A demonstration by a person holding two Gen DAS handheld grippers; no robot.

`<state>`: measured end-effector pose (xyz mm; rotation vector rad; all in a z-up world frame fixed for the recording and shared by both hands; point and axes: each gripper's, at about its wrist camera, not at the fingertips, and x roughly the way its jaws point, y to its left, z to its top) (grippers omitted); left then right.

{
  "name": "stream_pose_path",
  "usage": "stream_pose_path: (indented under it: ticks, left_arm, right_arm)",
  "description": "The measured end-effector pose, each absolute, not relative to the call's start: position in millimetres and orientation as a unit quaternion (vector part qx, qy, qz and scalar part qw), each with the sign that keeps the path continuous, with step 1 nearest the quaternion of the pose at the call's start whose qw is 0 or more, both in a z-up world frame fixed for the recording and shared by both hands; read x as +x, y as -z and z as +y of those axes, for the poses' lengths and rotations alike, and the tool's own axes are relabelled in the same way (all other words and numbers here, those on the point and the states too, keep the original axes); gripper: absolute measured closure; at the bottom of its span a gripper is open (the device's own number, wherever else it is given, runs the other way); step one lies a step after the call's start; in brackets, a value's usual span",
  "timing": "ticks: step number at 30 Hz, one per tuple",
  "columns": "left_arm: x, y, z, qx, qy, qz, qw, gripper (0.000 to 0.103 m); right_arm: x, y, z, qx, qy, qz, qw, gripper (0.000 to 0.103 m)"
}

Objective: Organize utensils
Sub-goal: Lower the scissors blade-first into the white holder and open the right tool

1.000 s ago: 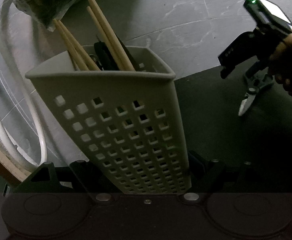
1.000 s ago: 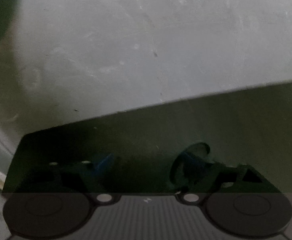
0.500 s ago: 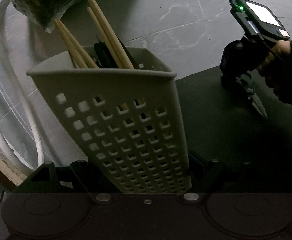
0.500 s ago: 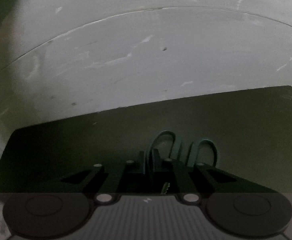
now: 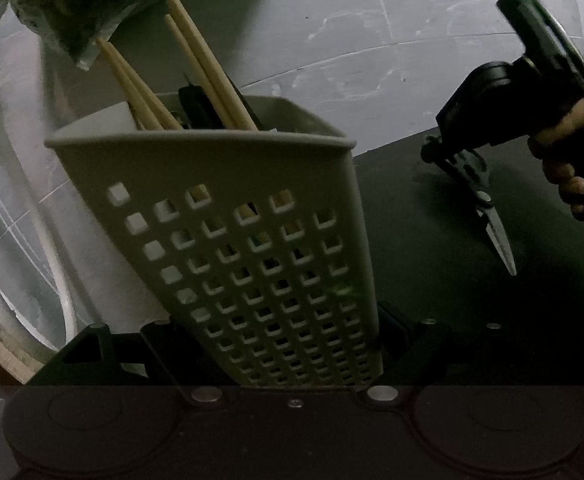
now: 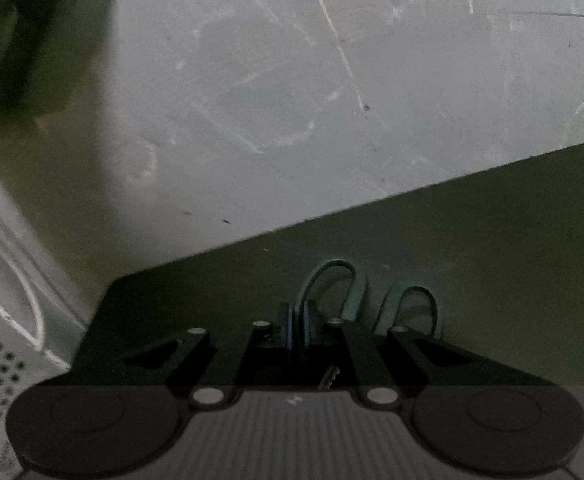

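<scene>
Left gripper (image 5: 268, 328): we clamp the perforated utensil holder (image 5: 244, 240), chopsticks (image 5: 208, 68) inside.
Right gripper (image 6: 298, 328): we pinch the scissors (image 6: 332, 284) by one handle loop, blades hanging right of the holder.

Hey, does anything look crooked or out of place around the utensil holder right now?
The perforated utensil holder sits tilted, not upright, gripped by the left gripper, so its chopsticks lean back. The scissors hang blade-down above the dark mat, held by the right gripper.
</scene>
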<state>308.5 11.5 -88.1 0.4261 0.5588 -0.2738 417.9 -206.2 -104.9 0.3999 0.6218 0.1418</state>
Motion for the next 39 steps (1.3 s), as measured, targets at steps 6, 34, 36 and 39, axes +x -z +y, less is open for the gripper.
stream_pose_path:
  ticks: [6, 34, 36, 39]
  left_arm:
    - [309, 89, 13, 0.212, 0.144, 0.27, 0.928, 0.018]
    - [301, 96, 27, 0.226, 0.19, 0.249, 0.922, 0.018]
    - [300, 98, 27, 0.224, 0.188, 0.249, 0.923, 0.018]
    - [300, 99, 28, 0.223, 0.188, 0.248, 0.924, 0.018]
  right_arm:
    - [400, 96, -209, 0.219, -0.113, 0.269, 0.931, 0.097]
    - [299, -49, -185, 0.135, -0.176, 0.017, 0.975, 0.097]
    - [294, -67, -181, 0.115, -0.182, 0.002, 0.977, 0.097]
    - [286, -88, -172, 0.091, -0.196, -0.014, 0.976, 0.097]
